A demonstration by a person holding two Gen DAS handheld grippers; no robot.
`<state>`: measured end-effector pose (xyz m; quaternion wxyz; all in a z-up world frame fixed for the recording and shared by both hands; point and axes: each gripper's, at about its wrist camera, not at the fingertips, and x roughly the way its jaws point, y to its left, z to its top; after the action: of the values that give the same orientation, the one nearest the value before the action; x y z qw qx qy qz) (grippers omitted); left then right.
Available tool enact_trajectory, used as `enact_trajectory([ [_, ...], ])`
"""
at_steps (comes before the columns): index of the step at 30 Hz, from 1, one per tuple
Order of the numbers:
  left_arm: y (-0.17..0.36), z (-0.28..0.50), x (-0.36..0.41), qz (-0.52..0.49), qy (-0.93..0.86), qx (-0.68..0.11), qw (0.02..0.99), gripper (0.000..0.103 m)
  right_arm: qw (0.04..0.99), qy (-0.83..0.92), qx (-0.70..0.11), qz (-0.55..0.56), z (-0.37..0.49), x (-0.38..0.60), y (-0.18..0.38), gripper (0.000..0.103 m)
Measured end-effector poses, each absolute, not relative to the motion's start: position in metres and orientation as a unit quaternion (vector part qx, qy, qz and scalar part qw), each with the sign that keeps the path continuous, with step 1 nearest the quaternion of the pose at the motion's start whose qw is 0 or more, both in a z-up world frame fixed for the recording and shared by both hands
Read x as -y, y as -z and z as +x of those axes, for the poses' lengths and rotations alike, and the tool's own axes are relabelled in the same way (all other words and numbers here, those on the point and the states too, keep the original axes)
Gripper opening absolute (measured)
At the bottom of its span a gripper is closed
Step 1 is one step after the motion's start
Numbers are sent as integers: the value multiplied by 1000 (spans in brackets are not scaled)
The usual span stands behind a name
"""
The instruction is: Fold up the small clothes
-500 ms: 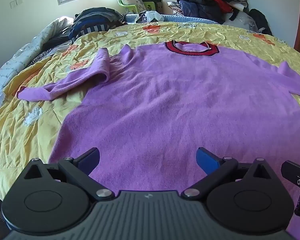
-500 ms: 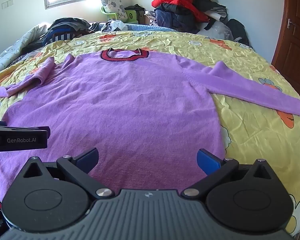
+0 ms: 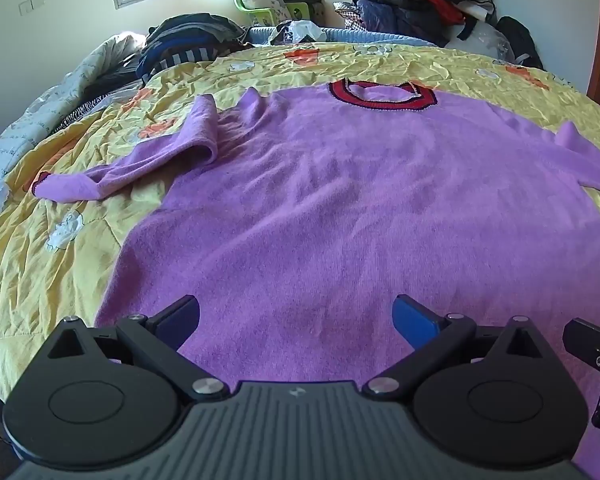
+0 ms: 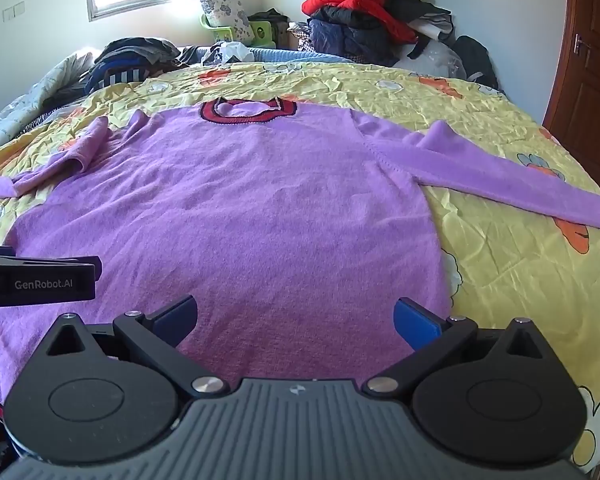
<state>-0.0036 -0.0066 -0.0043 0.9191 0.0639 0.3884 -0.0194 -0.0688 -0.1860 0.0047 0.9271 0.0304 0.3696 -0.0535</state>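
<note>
A purple sweater [image 3: 340, 208] with a red collar [image 3: 382, 96] lies spread flat on the bed, hem toward me. Its left sleeve [image 3: 148, 160] is bent and bunched beside the body. Its right sleeve [image 4: 512, 176] lies stretched out to the right. My left gripper [image 3: 296, 318] is open and empty, low over the hem on the left half. My right gripper [image 4: 296, 318] is open and empty over the hem on the right half. The sweater also fills the right wrist view [image 4: 236, 208], where the left gripper's side [image 4: 40, 282] shows at the left edge.
The yellow bedspread [image 4: 520, 280] with cartoon prints covers the bed. A pile of dark clothes [image 3: 188, 44] and a quilt [image 3: 40, 120] lie at the back left. A heap of jackets [image 4: 364, 20] stands at the back right. A brown door [image 4: 592, 80] is at the right.
Both grippers have stayed open over the hem. The views have shifted only slightly; the sweater has not moved.
</note>
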Motion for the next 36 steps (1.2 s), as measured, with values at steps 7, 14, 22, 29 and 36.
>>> enact_trajectory([
  [7, 7, -3, 9, 66, 22, -390, 918, 103, 928, 53, -366, 36, -68, 188, -4, 103],
  [14, 6, 4, 16, 77, 30, -391, 917, 103, 935, 48, -346, 66, -71, 205, -7, 103],
  [22, 4, 23, 34, 91, 46, -389, 915, 103, 948, 25, -304, 89, -65, 238, -8, 103],
  [29, -5, 46, 48, 88, 58, -370, 923, 103, 949, 96, -268, 135, -46, 325, -6, 103],
  [36, -5, 67, 63, 97, 62, -366, 924, 103, 908, 243, -243, 241, -45, 470, 19, 103],
])
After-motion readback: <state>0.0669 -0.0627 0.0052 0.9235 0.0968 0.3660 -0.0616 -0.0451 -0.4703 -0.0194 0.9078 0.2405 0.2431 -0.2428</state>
